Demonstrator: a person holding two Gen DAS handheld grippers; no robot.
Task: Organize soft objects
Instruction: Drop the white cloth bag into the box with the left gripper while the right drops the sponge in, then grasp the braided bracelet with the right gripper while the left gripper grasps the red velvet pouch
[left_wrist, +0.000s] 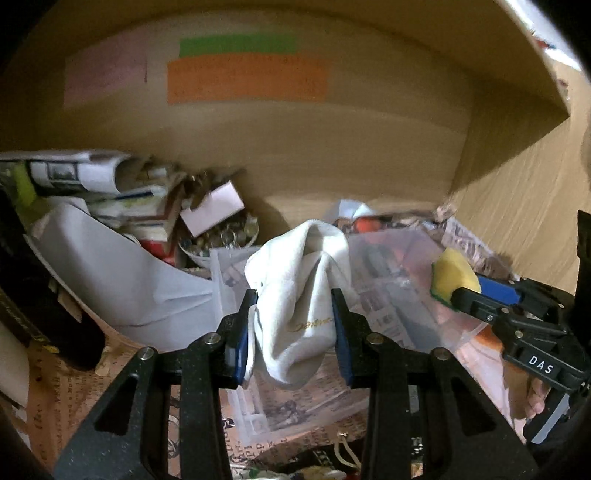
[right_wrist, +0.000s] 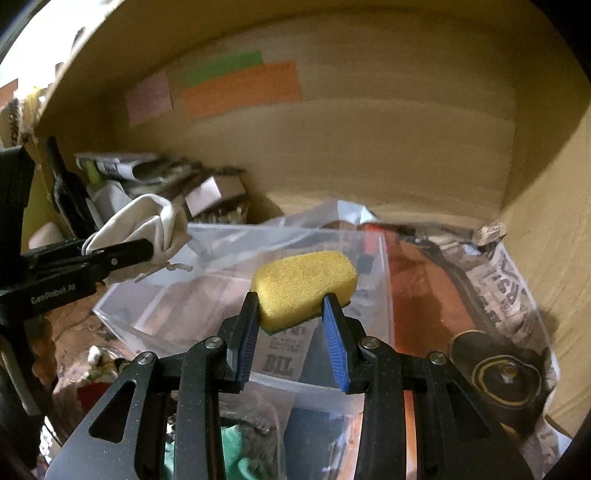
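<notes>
My left gripper (left_wrist: 294, 295) is shut on a white cloth pouch (left_wrist: 299, 295) with gold lettering and holds it above a clear plastic bin (left_wrist: 388, 258). The pouch also shows in the right wrist view (right_wrist: 147, 221), at the left. My right gripper (right_wrist: 290, 301) is shut on a yellow sponge (right_wrist: 304, 284) with a green underside and holds it over the same bin (right_wrist: 221, 295). In the left wrist view the sponge (left_wrist: 452, 271) is at the right, held in my right gripper (left_wrist: 461, 291).
The bin stands on newspaper-print paper (right_wrist: 513, 269) inside a wooden cabinet. Papers, boxes and a bowl of small items (left_wrist: 221, 236) are piled at the back left. A round black object (right_wrist: 506, 376) lies at the right. Green fabric (right_wrist: 236, 450) lies near the front.
</notes>
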